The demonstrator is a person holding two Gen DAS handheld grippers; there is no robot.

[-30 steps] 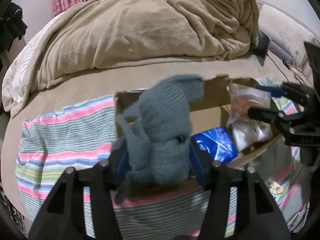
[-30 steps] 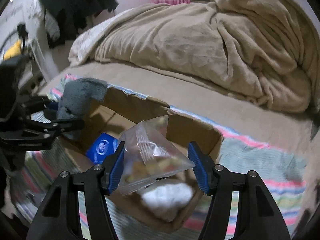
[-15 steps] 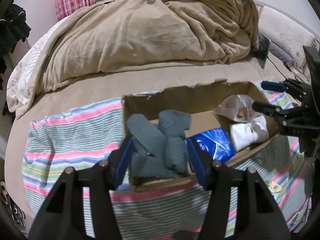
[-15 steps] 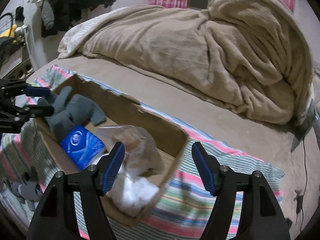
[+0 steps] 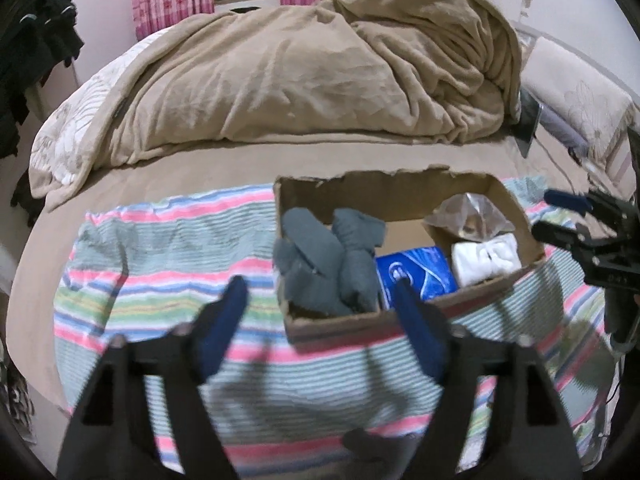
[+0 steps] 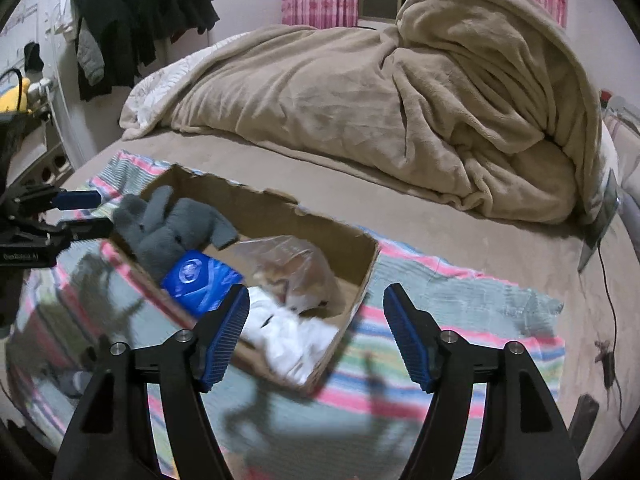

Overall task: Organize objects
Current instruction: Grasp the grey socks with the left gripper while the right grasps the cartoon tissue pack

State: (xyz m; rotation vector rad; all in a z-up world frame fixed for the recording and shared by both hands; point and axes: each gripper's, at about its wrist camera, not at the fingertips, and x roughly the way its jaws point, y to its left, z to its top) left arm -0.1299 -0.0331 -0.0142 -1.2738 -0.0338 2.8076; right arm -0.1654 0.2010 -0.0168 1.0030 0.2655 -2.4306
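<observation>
Holding both claws wide apart and empty, I hover over the striped blanket (image 5: pixel 160 272) spread on the bed. My left claw (image 5: pixel 320 320) hangs just in front of the cardboard box (image 5: pixel 384 196), its blue pads (image 5: pixel 224 328) gripping nothing. My right claw (image 6: pixel 316 336) sits above the box's near right corner, likewise holding nothing. Inside the box, the grey knitted socks (image 5: pixel 328 260) lie bunched at the left end. The blue packet (image 5: pixel 416 272) lies just beside them in the middle. The white cloth bundle (image 5: pixel 486 256) sits at the right end, with the clear plastic bag (image 5: pixel 468 216) touching it behind. A tan comforter (image 5: pixel 320 80) is heaped on the bed beyond.
</observation>
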